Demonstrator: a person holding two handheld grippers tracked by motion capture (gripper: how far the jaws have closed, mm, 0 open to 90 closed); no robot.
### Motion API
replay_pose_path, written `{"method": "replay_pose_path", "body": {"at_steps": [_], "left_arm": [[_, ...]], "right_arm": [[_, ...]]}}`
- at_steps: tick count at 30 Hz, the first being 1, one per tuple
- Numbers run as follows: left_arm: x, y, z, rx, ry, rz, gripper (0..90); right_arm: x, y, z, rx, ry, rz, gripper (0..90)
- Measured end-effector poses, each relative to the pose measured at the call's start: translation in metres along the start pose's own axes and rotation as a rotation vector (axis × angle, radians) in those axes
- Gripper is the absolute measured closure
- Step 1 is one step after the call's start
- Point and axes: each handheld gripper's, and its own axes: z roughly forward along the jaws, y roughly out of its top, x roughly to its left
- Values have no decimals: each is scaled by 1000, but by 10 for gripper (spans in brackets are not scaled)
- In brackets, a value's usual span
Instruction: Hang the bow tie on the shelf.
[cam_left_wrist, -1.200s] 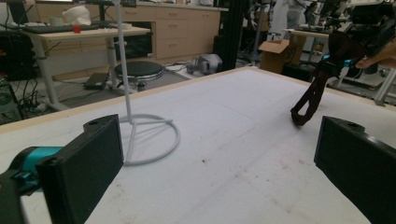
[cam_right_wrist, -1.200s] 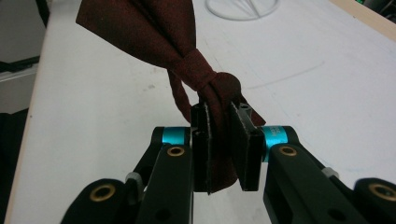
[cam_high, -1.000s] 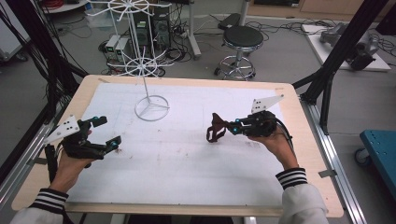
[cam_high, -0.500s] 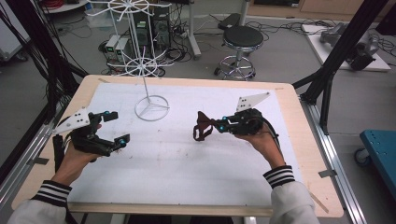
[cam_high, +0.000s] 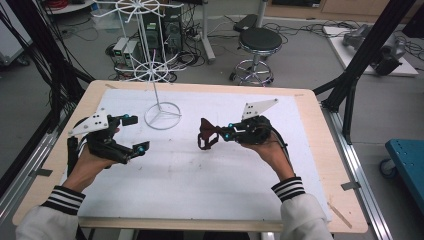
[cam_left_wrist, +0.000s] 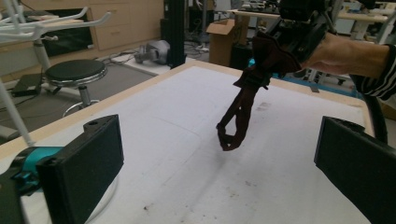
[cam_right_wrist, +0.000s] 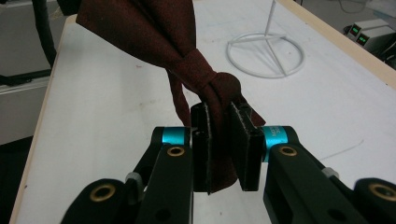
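Above the near half of the white table (cam_high: 165, 200), the left gripper (cam_high: 131, 134) hovers with jaws wide, gripping nothing. Level with it at centre, the right gripper (cam_high: 219, 135) is clamped on a dark red knotted cloth (cam_high: 206, 134), hanging clear of the surface. Beyond stands a white wire rack (cam_high: 161, 112).

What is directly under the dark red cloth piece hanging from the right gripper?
Under the dark red cloth piece, held by the right gripper, lies bare white table cover with faint smudges; the cloth hangs clear of it. The part clamped between the jaws is hidden.
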Motion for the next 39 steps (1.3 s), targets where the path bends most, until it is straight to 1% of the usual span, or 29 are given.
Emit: {"method": "replay_pose_path", "body": {"at_steps": [2, 3, 5, 7, 9, 11, 15, 16, 17, 18, 20, 24, 25, 26, 28, 29, 30, 31, 33, 34, 35, 37, 39], "left_arm": [[-1, 3, 2, 1, -9, -1, 17], [-1, 5, 4, -1, -12, -3, 17], [-2, 8, 7, 6, -20, -3, 18], [-3, 10, 12, 16, -26, 4, 17], [-5, 13, 18, 21, -35, 8, 17], [-6, 16, 24, 39, -45, 8, 17], [-10, 21, 39, 65, -68, 10, 17], [-11, 21, 42, 72, -68, 14, 17], [-11, 22, 44, 76, -72, 16, 17], [-12, 22, 47, 80, -79, 13, 17], [-14, 23, 51, 92, -74, 12, 18], [-18, 26, 58, 104, -81, 8, 18], [-18, 26, 59, 111, -82, 9, 18], [-19, 27, 60, 112, -83, 7, 18], [-21, 27, 63, 122, -86, 5, 18], [-21, 28, 65, 128, -87, 6, 18], [-22, 28, 66, 133, -87, 3, 18], [-22, 28, 68, 136, -88, -1, 18], [-24, 28, 71, 144, -86, -7, 19], [-24, 28, 72, 144, -85, -12, 31], [-25, 28, 73, 149, -92, -13, 48], [-26, 29, 75, 146, -95, -14, 111], [-27, 30, 77, 151, -98, -16, 131]], "right_arm": [[3, 4, 3, 5, -2, -19, 796], [4, 6, 5, -3, -2, -18, 796], [6, 9, 8, 0, 1, -26, 796], [7, 13, 10, -1, 3, -31, 796], [9, 17, 13, 1, 2, -27, 796], [11, 19, 16, -4, -11, -32, 796], [14, 21, 21, -2, -9, -32, 796], [15, 22, 22, 2, -11, -32, 796], [15, 23, 23, 4, -21, -44, 796], [16, 23, 23, 4, -20, -43, 796], [17, 24, 25, 7, -23, -43, 797], [19, 26, 29, 9, -39, -57, 796], [20, 27, 30, 10, -34, -60, 796], [21, 27, 31, 15, -31, -52, 797], [23, 28, 33, 22, -50, -73, 796], [23, 29, 34, 20, -49, -78, 796], [24, 29, 35, 20, -44, -72, 796], [24, 30, 36, 17, -49, -81, 796], [26, 31, 37, 21, -49, -81, 796], [26, 31, 38, 21, -52, -90, 796], [26, 31, 38, 24, -58, -92, 796], [26, 32, 40, 23, -55, -89, 796], [27, 32, 41, 25, -51, -89, 796]]}}
